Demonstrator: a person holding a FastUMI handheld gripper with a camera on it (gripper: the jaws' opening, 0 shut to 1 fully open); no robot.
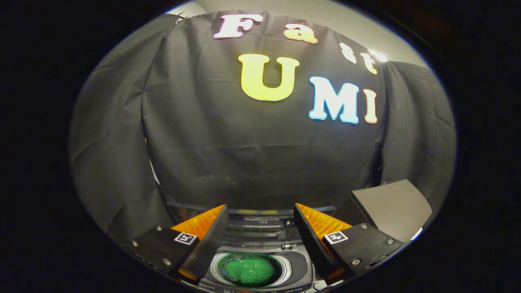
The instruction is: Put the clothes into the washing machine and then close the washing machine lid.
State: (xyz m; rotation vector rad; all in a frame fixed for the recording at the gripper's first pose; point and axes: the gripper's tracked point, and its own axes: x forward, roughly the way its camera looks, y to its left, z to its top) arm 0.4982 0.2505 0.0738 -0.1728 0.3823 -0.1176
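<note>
My gripper (260, 211) is open, its two fingers spread wide with nothing between them, held above the washing machine (299, 268). Below and between the fingers is the machine's round drum opening, and a green garment (249, 270) lies inside it. Behind the opening, the raised lid (254, 226) and the back panel stand just beyond the fingertips. The machine's front edge is cut off from sight.
A dark grey flat panel (392, 207) tilts up beyond my right finger. The black cloth wall hangs close behind the machine and wraps around both sides.
</note>
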